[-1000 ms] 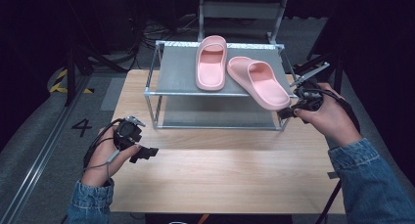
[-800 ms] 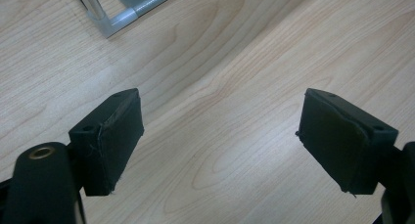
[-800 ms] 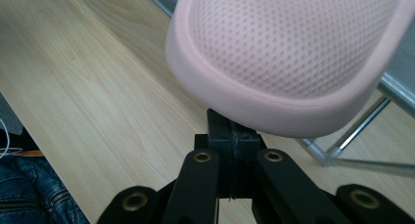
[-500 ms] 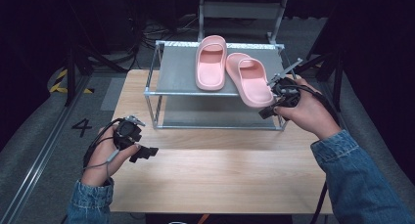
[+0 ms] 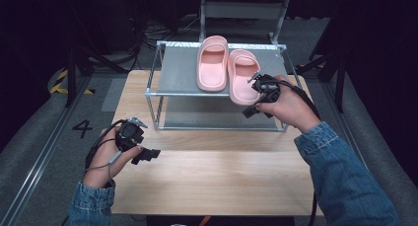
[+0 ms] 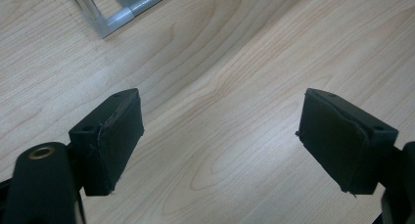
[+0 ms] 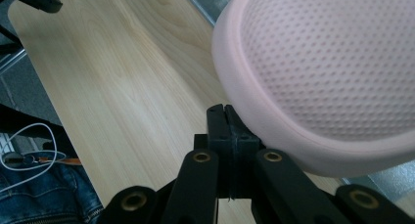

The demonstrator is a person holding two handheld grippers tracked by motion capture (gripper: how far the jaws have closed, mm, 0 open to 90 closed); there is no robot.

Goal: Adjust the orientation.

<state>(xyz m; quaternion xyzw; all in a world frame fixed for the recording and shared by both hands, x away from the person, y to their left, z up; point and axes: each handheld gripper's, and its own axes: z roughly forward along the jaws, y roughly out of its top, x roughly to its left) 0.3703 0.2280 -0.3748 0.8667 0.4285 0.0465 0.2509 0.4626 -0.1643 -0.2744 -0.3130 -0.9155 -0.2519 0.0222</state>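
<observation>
Two pink slippers lie side by side on the top shelf of a metal rack (image 5: 172, 94). The left slipper (image 5: 212, 63) points away from me. The right slipper (image 5: 243, 77) has its heel (image 7: 318, 87) at the shelf's front edge. My right gripper (image 5: 249, 110) is at that heel, and its jaws (image 7: 224, 111) are pressed together with nothing between them, resting against the heel's rim. My left gripper (image 5: 150, 154) hovers over the wooden table (image 5: 207, 176) at front left, jaws (image 6: 220, 145) wide apart and empty.
The rack has a lower grey shelf (image 5: 217, 120) and stands at the back of the table. A corner of its frame (image 6: 115, 18) is just ahead of the left gripper. Dark floor, cables and a chair (image 5: 241, 11) surround the table.
My right hand has moved left along the shelf's front. The right slipper swung from a slant to lie straight beside the other one. The left hand stayed put.
</observation>
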